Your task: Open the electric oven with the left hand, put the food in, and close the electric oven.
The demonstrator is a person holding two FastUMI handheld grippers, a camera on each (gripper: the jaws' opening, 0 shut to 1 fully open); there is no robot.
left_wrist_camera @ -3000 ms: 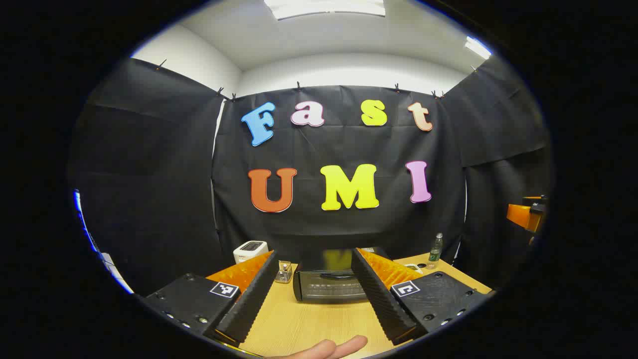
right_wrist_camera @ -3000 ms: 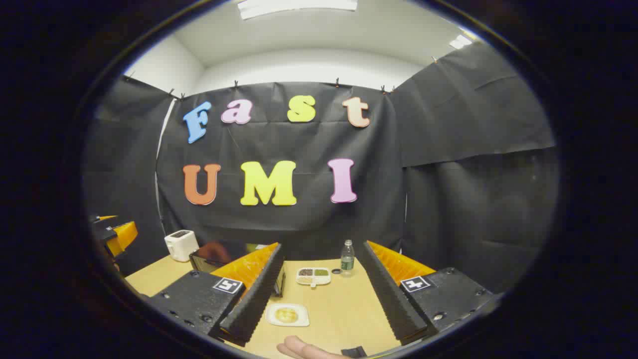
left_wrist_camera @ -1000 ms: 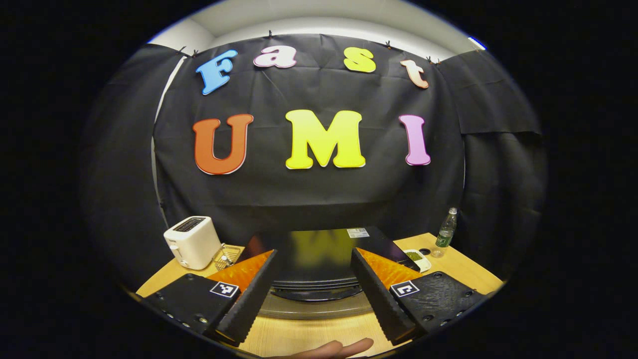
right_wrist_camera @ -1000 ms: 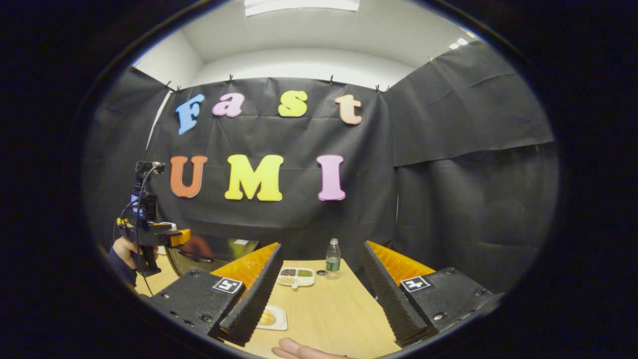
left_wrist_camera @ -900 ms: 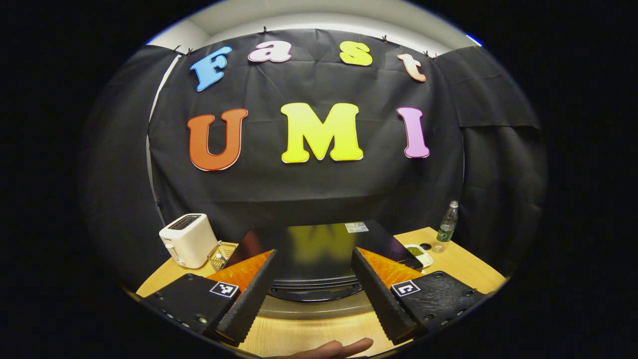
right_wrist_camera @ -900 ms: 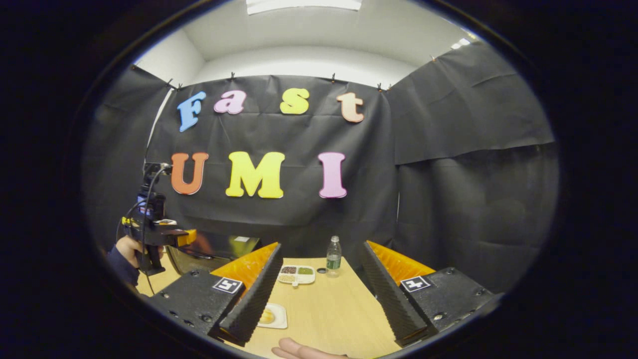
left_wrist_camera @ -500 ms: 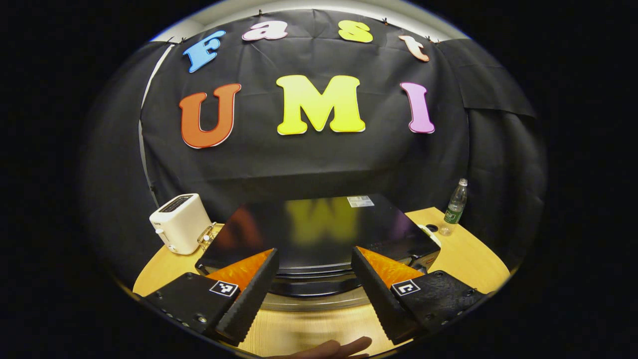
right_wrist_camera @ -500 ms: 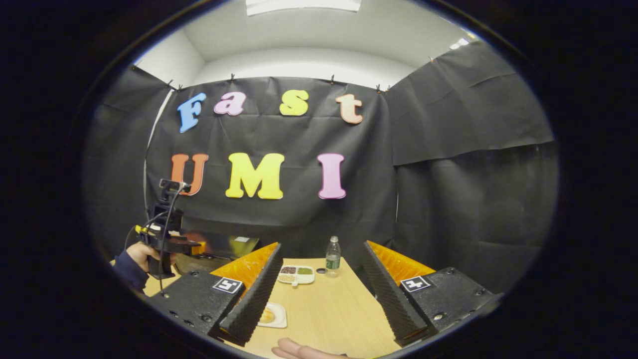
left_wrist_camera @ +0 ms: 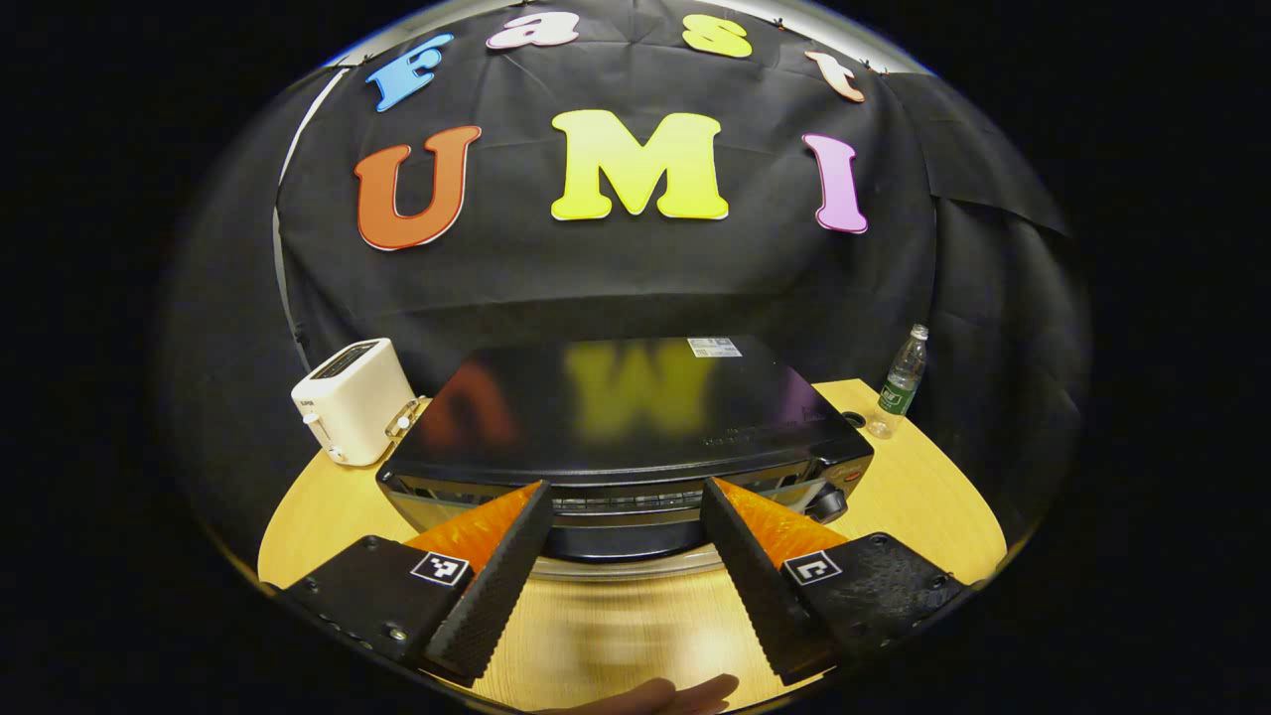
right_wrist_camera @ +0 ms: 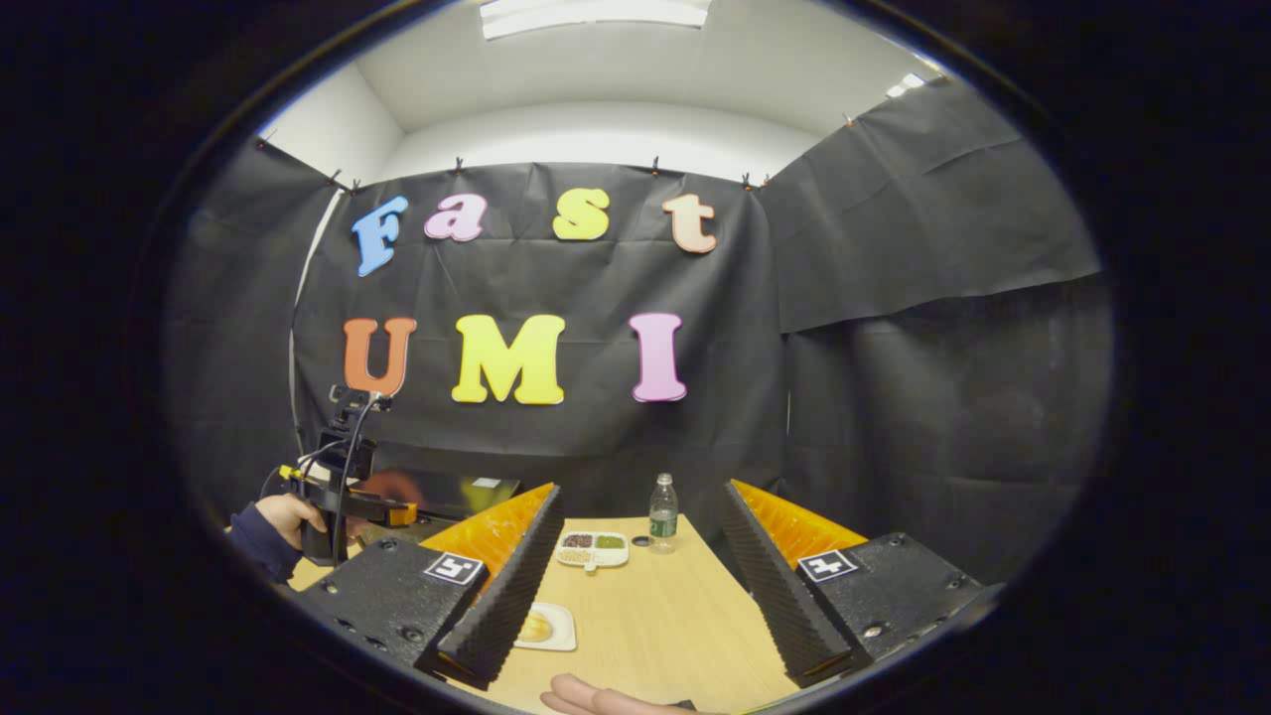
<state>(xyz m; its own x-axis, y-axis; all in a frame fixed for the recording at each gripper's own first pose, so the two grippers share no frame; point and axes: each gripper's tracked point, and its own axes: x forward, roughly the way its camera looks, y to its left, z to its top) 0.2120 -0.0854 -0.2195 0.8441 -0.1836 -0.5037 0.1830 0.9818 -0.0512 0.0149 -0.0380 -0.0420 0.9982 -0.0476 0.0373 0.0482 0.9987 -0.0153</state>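
Left hand-held gripper (left_wrist_camera: pixel 621 516) is held open just before the electric oven (left_wrist_camera: pixel 626 422); the right hand-held gripper (right_wrist_camera: pixel 640 524), open too, is held above the surface (right_wrist_camera: pixel 655 616).

**Staged recording booth with a kitchen tabletop**

Not a real home kitchen: walled in by black cloth (right_wrist_camera: pixel 923 298) clipped up on all sides, under a plain white ceiling with panel lights (right_wrist_camera: pixel 596 12). Ahead of the left gripper (left_wrist_camera: pixel 621 497), on a light wooden table (left_wrist_camera: pixel 923 506), a black electric oven (left_wrist_camera: pixel 626 417), with a white toaster (left_wrist_camera: pixel 348 400) to its left and a water bottle (left_wrist_camera: pixel 899 382) to its right. Ahead of the right gripper (right_wrist_camera: pixel 640 497), a divided snack tray (right_wrist_camera: pixel 593 547) and a small plate of food (right_wrist_camera: pixel 544 628).
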